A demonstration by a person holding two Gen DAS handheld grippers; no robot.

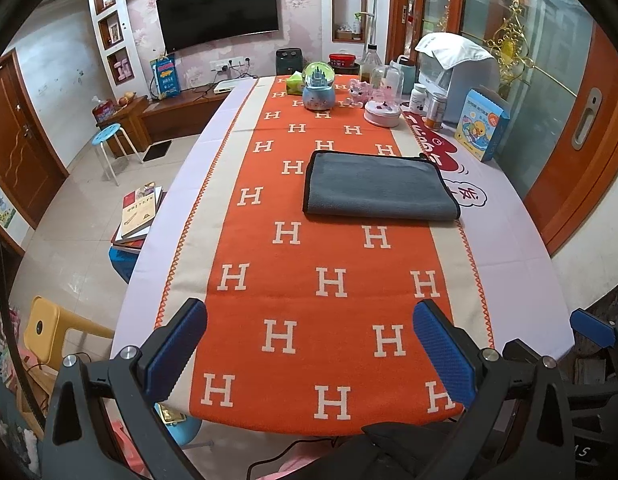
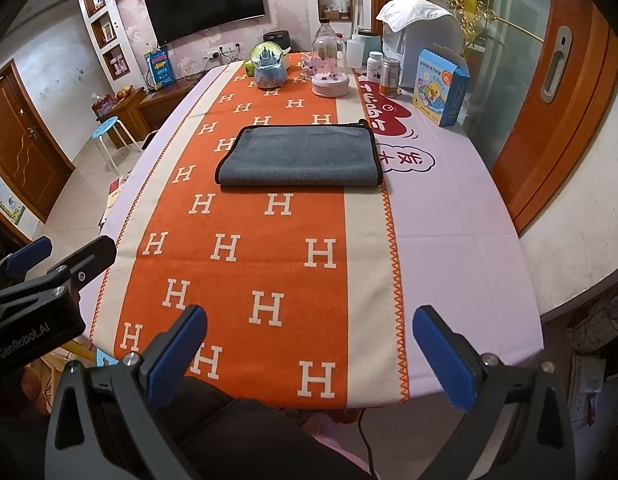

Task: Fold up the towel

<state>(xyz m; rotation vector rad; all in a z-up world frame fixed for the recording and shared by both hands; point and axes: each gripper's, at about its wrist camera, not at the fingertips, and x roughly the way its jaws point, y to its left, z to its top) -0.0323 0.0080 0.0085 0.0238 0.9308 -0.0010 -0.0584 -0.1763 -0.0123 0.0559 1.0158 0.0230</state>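
A grey towel (image 1: 379,187) with a black edge lies folded in a flat rectangle on the orange table runner (image 1: 309,280), in the middle of the table. It also shows in the right wrist view (image 2: 301,156). My left gripper (image 1: 309,344) is open and empty, above the table's near end, well short of the towel. My right gripper (image 2: 309,348) is open and empty, also at the near end. The left gripper shows at the left edge of the right wrist view (image 2: 41,264).
Behind the towel at the far end stand a snow globe (image 1: 319,88), a pink glass-domed ornament (image 1: 383,108), bottles (image 1: 419,98), a blue carton (image 1: 483,124) and a white appliance (image 1: 457,68). A stool (image 1: 107,136) and books (image 1: 141,212) are left of the table.
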